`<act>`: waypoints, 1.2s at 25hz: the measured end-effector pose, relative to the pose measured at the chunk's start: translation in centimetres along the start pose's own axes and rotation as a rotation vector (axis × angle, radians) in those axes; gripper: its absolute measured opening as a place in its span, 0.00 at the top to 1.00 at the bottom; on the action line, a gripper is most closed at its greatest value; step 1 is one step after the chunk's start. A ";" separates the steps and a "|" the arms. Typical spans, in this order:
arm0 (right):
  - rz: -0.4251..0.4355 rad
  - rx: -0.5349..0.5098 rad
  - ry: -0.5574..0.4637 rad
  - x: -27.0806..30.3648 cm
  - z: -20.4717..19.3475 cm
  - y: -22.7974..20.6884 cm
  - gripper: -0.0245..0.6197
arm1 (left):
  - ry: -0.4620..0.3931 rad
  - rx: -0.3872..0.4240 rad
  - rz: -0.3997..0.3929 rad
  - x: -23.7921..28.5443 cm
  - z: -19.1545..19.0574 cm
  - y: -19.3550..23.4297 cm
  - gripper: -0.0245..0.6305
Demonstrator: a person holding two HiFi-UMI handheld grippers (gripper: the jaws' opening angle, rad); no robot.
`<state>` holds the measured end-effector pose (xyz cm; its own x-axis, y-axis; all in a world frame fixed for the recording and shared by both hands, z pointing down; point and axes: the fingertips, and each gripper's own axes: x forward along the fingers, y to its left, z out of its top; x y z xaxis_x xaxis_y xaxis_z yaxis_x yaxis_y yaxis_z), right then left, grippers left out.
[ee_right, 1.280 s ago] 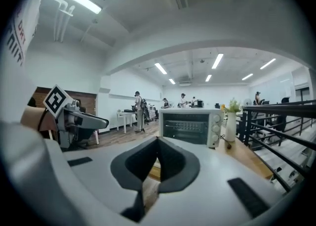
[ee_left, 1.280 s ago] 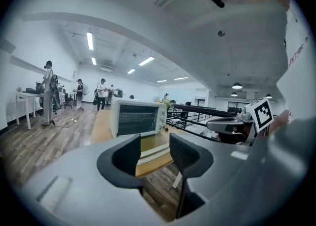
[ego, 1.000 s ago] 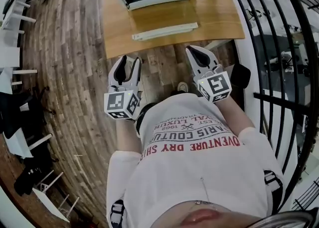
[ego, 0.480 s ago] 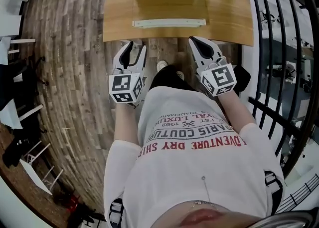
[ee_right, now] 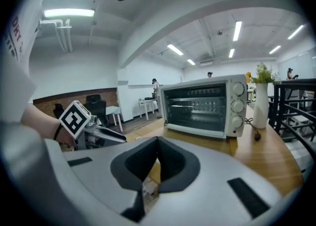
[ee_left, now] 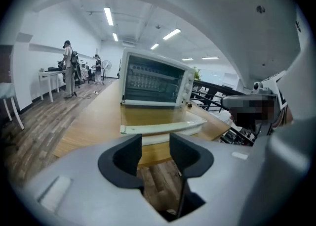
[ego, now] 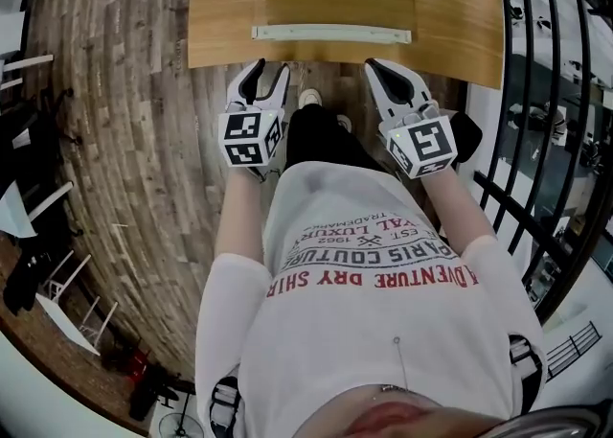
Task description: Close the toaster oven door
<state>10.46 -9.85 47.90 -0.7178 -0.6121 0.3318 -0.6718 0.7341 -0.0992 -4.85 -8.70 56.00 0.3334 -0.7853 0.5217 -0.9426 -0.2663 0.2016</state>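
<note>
Left tongs [ego: 264, 81]: held low over the wooden floor [ego: 124, 110], just short of the table [ego: 220, 14] edge; tips spread apart, nothing between them.
Toaster oven [ee_left: 155, 79]: standing on the table ahead of both tools, apart from each.
Toaster oven door [ee_left: 160, 121]: dropped open, lying flat toward the person, its pale handle [ego: 331, 34] near the table edge.
Right tongs [ego: 383, 77]: level with the left pair, tips pressed together, holding nothing.
Black railing [ego: 546, 91]: far right.
</note>
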 end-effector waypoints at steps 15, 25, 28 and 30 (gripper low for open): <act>-0.018 0.075 0.111 3.4 -4.7 -1.4 0.98 | 0.086 -0.096 0.048 6.5 -2.6 4.8 0.73; -0.015 0.083 0.139 3.5 -5.4 -1.4 0.98 | 0.108 -0.072 0.073 7.5 -2.6 5.3 0.82; -0.022 0.065 0.135 3.4 -4.8 -1.6 0.98 | 0.119 -0.073 0.074 7.3 -2.2 5.3 0.83; -0.027 0.046 0.126 3.5 -4.2 -1.6 0.98 | 0.124 -0.074 0.069 7.2 -2.0 5.2 0.83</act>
<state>9.79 -11.94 53.19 -0.6730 -0.5871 0.4498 -0.7000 0.7020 -0.1310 -7.31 -14.62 62.46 0.2723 -0.7242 0.6336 -0.9608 -0.1687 0.2201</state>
